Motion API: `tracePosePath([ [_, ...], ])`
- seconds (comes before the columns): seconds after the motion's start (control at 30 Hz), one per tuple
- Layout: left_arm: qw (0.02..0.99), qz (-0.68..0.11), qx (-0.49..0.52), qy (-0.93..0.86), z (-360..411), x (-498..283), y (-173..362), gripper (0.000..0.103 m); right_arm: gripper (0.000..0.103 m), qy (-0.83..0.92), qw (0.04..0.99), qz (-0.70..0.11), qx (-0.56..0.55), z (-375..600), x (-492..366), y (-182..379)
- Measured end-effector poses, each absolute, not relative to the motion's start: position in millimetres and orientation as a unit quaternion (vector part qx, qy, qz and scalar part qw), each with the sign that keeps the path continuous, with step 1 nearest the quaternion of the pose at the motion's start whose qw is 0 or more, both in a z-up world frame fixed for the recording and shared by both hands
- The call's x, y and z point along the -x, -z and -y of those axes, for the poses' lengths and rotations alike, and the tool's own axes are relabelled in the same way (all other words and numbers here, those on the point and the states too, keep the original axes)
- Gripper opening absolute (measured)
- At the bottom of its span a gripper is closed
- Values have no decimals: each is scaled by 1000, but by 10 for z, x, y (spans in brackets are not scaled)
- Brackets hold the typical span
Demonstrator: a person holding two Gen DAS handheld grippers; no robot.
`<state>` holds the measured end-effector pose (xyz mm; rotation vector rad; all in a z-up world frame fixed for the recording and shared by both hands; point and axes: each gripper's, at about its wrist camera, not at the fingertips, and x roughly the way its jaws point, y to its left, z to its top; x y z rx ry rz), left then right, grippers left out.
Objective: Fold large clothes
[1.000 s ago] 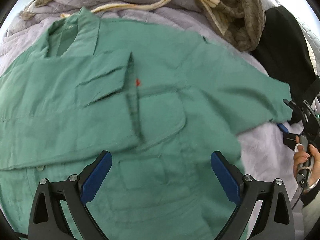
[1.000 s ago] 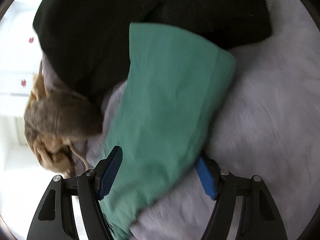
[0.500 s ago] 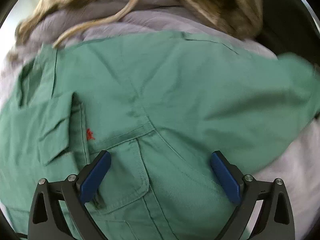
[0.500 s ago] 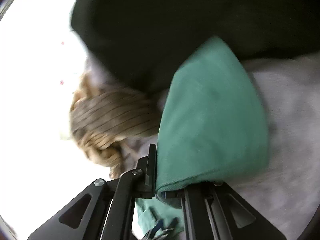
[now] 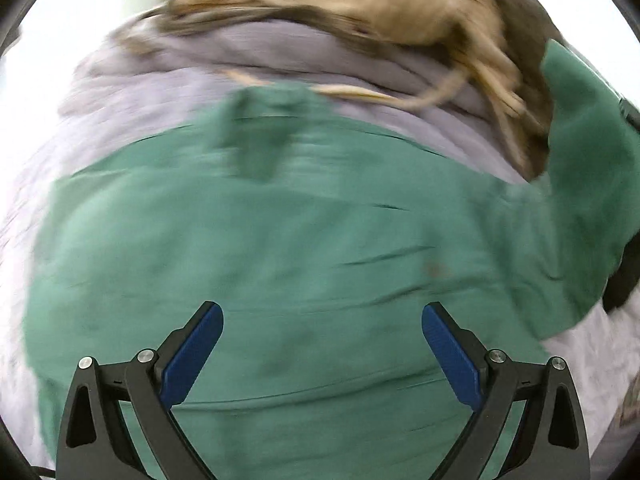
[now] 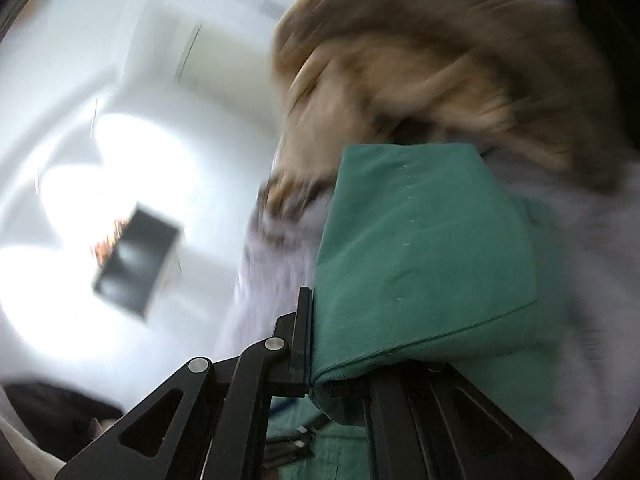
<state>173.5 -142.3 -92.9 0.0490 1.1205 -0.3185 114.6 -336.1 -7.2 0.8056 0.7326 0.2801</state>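
A large green shirt (image 5: 288,248) lies spread on a lilac quilt (image 5: 168,92). My left gripper (image 5: 322,340) is open and empty, hovering over the shirt's lower body. The shirt's sleeve (image 5: 588,184) is lifted at the right. In the right wrist view my right gripper (image 6: 336,364) is shut on that green sleeve's (image 6: 420,252) cuff and holds it raised above the quilt (image 6: 272,264). Both views are blurred by motion.
A tan and brown striped garment (image 5: 420,4) lies bunched at the far edge of the quilt; it also shows in the right wrist view (image 6: 440,60). A dark garment (image 5: 624,276) is at the right. A white wall and a dark box (image 6: 136,264) lie beyond.
My right gripper closed on the sleeve cuff and lifted it up and over toward the shirt body. My left gripper moved across the shirt, staying open.
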Motion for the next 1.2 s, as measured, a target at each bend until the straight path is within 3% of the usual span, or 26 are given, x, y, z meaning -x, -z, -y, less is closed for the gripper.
tracePosePath([
  [0.2, 839, -540, 2, 76, 388, -1715, 996, 99, 9, -138, 798, -491, -320, 1973, -1647, 908],
  [0.37, 832, -551, 22, 55, -78, -1620, 1100, 99, 10, -81, 738, -567, -356, 1779, -1632, 1566],
  [0.43, 831, -553, 33, 57, -188, -1596, 1133, 99, 28, -79, 728, -555, -395, 1871, -1485, 1570],
  [0.47, 830, -553, 36, 58, -209, -1564, 1134, 99, 52, -68, 729, -544, -409, 1938, -1406, 1540],
  [0.5, 830, -553, 38, 59, -234, -1560, 1143, 99, 67, -49, 737, -526, -421, 2023, -1316, 1485],
  [0.53, 830, -553, 41, 61, -260, -1541, 1137, 99, 68, -33, 745, -509, -431, 2097, -1262, 1436],
  [0.63, 826, -558, 56, 65, -349, -1497, 1143, 99, 68, 12, 743, -482, -463, 2311, -1225, 1409],
  [0.67, 825, -558, 58, 65, -348, -1495, 1131, 99, 61, 17, 738, -480, -474, 2344, -1266, 1431],
  [0.77, 828, -553, 61, 66, -397, -1456, 1073, 99, 13, 4, 744, -498, -445, 2243, -1486, 1407],
  [0.97, 840, -537, 65, 38, -681, -1406, 954, 99, 13, -108, 819, -496, -267, 1289, -1760, 907],
  [1.07, 846, -528, 72, 12, -896, -1386, 905, 99, 21, -131, 822, -533, -153, 771, -1724, 979],
  [1.13, 847, -527, 72, -3, -1024, -1384, 890, 99, 40, -123, 813, -562, -92, 544, -1673, 1094],
  [1.17, 846, -528, 74, -8, -1070, -1384, 891, 99, 58, -124, 806, -572, -82, 482, -1618, 1135],
  [1.2, 845, -529, 76, -10, -1103, -1387, 893, 99, 65, -129, 804, -575, -86, 461, -1556, 1145],
])
